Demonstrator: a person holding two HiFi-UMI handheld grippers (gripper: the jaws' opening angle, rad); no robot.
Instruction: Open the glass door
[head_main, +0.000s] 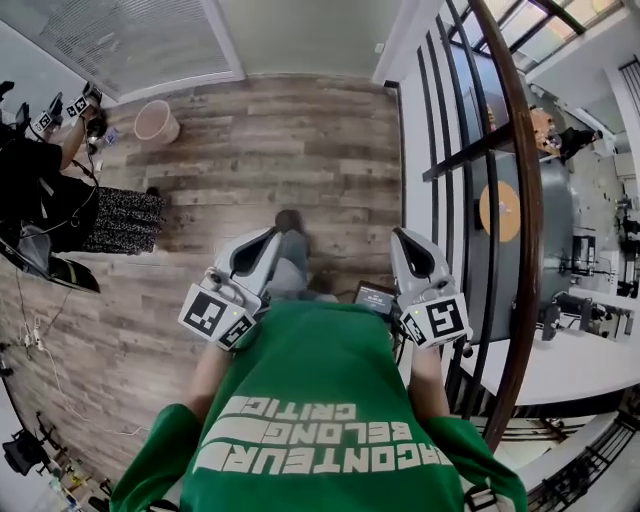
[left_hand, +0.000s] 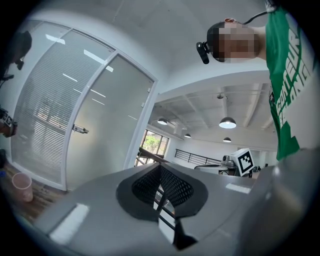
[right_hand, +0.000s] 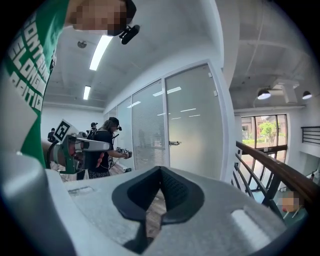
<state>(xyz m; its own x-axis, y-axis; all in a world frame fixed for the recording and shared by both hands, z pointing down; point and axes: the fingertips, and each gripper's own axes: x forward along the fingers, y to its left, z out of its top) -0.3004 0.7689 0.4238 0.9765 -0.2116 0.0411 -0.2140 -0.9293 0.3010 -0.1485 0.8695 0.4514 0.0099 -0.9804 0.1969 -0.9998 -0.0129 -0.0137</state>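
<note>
The glass door stands well ahead of both tongs, across a stretch of wooden floor. It is a pale frosted panel in a white frame. Its small metal handle sits at the panel's left edge, next to a neighbouring panel filled with blinds. In the left gripper view the door rises above and to the left of the left tongs. In the right gripper view it stands above and slightly right of the right tongs, with the handle nearly straight above the tips. Neither pair is near the door or touches it.

In the head view only the foot of the wall shows at the top edge, so the handle is out of sight there. A pink bucket stands on the floor close to the blinds panel. A second person is cut off at the left edge, and a dark railing curves down the right side. The handle is too small to tell its shape. The wearer's green shirt covers the lower middle of the head view and hides both wrists.

Both tongs are held out in front of the chest. The left pair's tips are pressed together with nothing between them; only a slit of background shows lower down behind the pads. The right pair is likewise closed tip to tip and empty.
</note>
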